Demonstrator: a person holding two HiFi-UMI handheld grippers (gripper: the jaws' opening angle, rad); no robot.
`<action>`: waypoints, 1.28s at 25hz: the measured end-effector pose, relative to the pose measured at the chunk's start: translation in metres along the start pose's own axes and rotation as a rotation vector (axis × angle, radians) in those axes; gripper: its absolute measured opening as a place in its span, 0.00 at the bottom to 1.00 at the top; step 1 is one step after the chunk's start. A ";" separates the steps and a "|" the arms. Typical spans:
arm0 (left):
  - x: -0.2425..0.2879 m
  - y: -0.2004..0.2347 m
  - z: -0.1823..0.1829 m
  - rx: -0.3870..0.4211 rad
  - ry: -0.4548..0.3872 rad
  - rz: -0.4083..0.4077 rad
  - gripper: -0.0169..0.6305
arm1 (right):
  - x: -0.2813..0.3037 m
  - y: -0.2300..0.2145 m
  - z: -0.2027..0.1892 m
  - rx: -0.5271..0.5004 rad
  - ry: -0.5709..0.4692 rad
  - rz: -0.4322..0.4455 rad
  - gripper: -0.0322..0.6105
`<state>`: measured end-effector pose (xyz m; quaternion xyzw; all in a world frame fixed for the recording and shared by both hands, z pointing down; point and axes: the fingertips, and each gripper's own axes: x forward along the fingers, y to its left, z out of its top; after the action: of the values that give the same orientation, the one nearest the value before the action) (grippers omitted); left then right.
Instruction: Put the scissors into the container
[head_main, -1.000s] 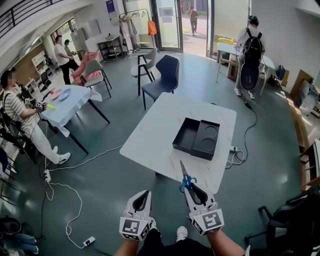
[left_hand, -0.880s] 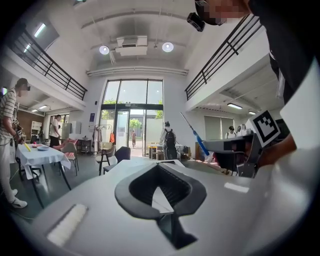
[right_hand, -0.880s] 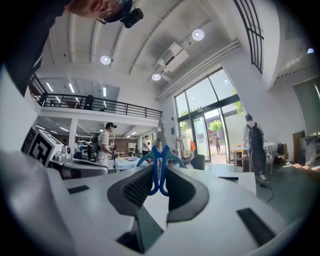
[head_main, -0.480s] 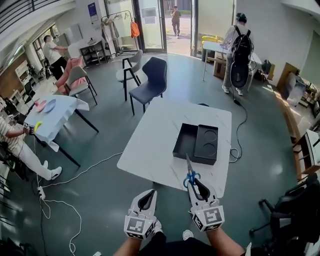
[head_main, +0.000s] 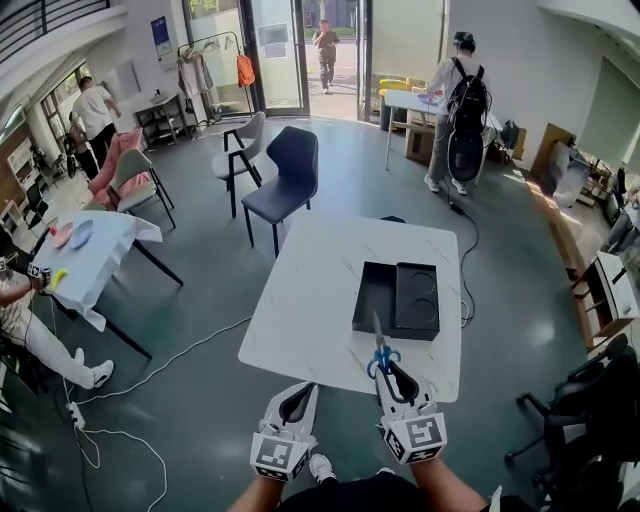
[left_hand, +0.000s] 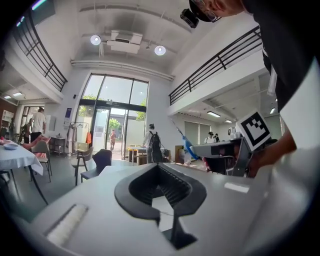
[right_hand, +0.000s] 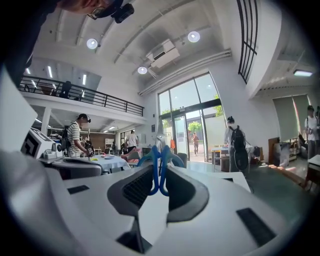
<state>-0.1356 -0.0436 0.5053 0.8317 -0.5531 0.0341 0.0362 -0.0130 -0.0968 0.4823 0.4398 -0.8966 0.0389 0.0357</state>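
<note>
Between the right fingers: the scissors (head_main: 379, 352) stayed clamped by their blue handles in my right gripper (head_main: 390, 372), with the blades pointing away from the fingertips.
Grip change: none; the squeeze on the handles had held steady through the last second.
Ahead of the right fingers: the table (head_main: 300, 320) and the black container (head_main: 398, 298) had drawn nearer as I walked up. The blade tip now reached past the near table edge, close to the container's near wall but not over it.
Left fingers: my left gripper (head_main: 297, 398) hung beside the right one, off the table, its tips closed together on nothing.
Container: open on top, with two compartments that both looked empty, just beyond the blade tip.
Meaning for the task: I judged the approach almost finished, but the scissors were not yet in. What remained was to carry them forward over a compartment, lower them, then let go.
</note>
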 end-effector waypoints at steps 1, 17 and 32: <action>-0.001 0.002 0.001 0.005 -0.006 -0.025 0.04 | 0.003 0.003 -0.001 -0.005 0.001 -0.010 0.18; 0.041 0.039 -0.005 0.041 0.005 -0.084 0.04 | 0.049 -0.025 -0.015 0.013 0.040 -0.127 0.18; 0.139 0.064 -0.009 0.047 0.054 -0.048 0.04 | 0.117 -0.100 -0.048 0.072 0.113 -0.112 0.18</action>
<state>-0.1410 -0.1947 0.5295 0.8442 -0.5307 0.0683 0.0324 -0.0043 -0.2448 0.5456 0.4874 -0.8651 0.0937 0.0726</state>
